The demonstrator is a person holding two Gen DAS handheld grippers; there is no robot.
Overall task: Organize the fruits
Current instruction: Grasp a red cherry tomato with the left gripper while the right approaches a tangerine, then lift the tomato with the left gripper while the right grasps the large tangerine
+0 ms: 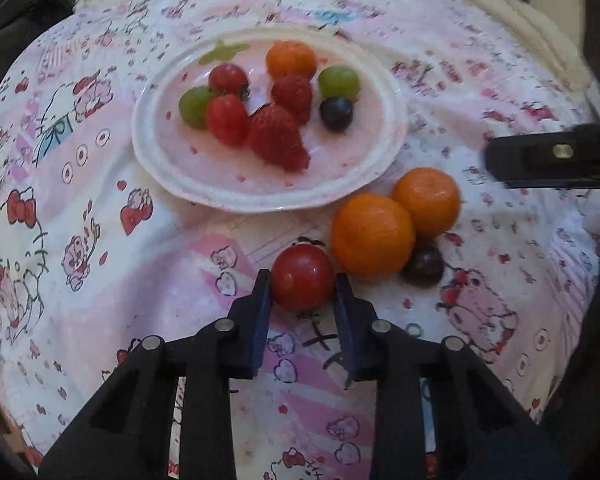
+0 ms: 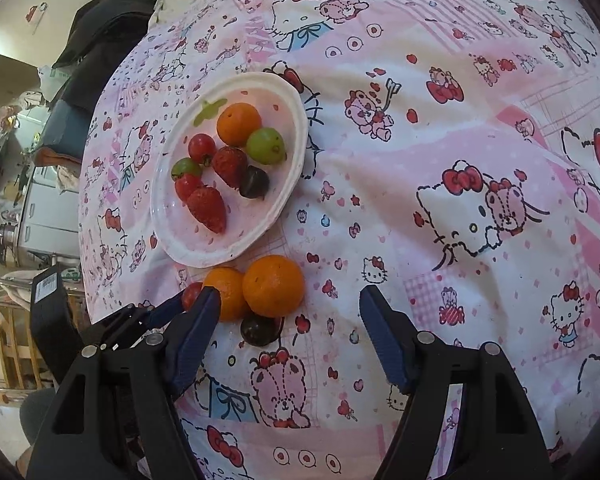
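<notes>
Cartoon-print bedsheet under plate, tangerines

You had a pink and white cartoon-print cloth spread over the whole work surface. Beyond its far edge lay a dark garment, bunched up. Off to your left stood a cluttered wooden rack and grey drawers.

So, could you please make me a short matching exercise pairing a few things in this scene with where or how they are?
Things:
1. cherry tomato
2. strawberry
3. dark grape
4. right tongs

States:
A. on the white plate
B. open, holding nothing
C. gripped between the left tongs
D. on the cloth beside two oranges

Pairs: 1-C, 2-A, 3-D, 4-B
</notes>
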